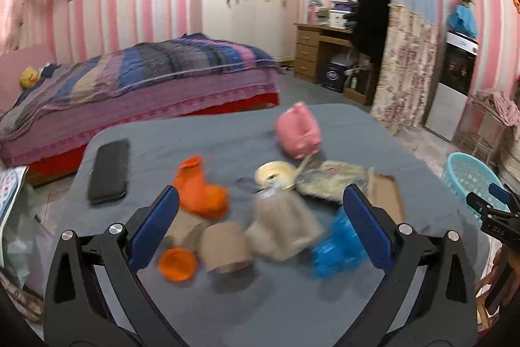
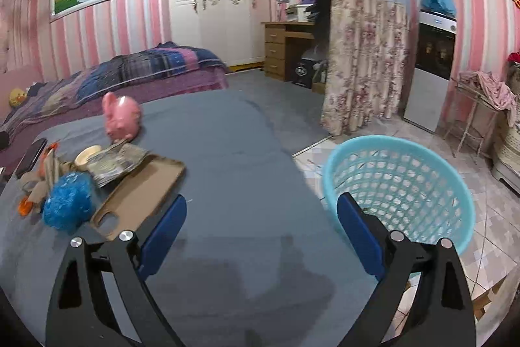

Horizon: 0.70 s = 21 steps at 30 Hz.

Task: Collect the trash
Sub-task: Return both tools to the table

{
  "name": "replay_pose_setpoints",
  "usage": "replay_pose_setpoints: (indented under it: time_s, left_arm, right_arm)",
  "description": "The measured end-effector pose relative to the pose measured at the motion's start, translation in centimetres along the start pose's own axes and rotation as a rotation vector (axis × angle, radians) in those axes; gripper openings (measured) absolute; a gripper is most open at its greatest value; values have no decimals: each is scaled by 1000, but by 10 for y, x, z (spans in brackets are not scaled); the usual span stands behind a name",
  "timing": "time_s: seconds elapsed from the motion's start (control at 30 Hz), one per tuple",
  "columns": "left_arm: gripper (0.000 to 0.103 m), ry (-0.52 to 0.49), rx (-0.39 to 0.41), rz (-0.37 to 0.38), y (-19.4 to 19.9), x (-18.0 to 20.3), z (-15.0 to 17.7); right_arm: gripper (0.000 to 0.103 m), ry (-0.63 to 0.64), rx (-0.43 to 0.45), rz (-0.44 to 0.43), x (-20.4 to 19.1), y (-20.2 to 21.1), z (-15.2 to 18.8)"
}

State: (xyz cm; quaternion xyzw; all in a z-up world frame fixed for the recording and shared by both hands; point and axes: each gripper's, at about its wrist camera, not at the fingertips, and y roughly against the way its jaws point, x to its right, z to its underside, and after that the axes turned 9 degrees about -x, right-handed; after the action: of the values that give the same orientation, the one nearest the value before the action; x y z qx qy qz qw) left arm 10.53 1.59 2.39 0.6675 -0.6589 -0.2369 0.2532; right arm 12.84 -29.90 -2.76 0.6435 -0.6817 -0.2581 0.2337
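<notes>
Nearest the left tool point(image 1: 260, 217), between its wide-spread jaws, lie a cardboard tube point(image 1: 224, 246), an orange cap point(image 1: 178, 264) and a crumpled blue wrapper point(image 1: 336, 249) on the grey counter point(image 1: 227, 135). I would take one loose piece at a time, the tube first, closing squarely across its middle, and spare the phone point(image 1: 109, 173) and pink piggy bank point(image 1: 299, 132). The right tool point(image 2: 261, 233), also spread and empty, hovers level above bare counter beside the blue basket point(image 2: 399, 184), which stands on the floor off the counter's right edge.
</notes>
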Motion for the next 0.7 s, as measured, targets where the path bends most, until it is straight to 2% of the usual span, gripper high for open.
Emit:
replay_pose_setpoints:
  time_s: [0.2, 0.33, 0.5, 0.6, 0.7]
  left_arm:
    - [97, 49, -49, -37, -3, -48, 27]
    - [97, 68, -87, -50, -11, -65, 44]
    - [97, 95, -132, -48, -25, -79, 59]
    - [97, 84, -151, -57, -36, -81, 64]
    - [97, 75, -179, -35, -47, -83, 67]
  right_arm:
    - [92, 42, -32, -7, -26, -7, 13]
    - [92, 62, -56, -2, -40, -13, 21]
    - [92, 71, -75, 0, -54, -16, 26]
    - [92, 83, -79, -17, -65, -14, 28]
    - [92, 103, -84, -35, -76, -14, 30]
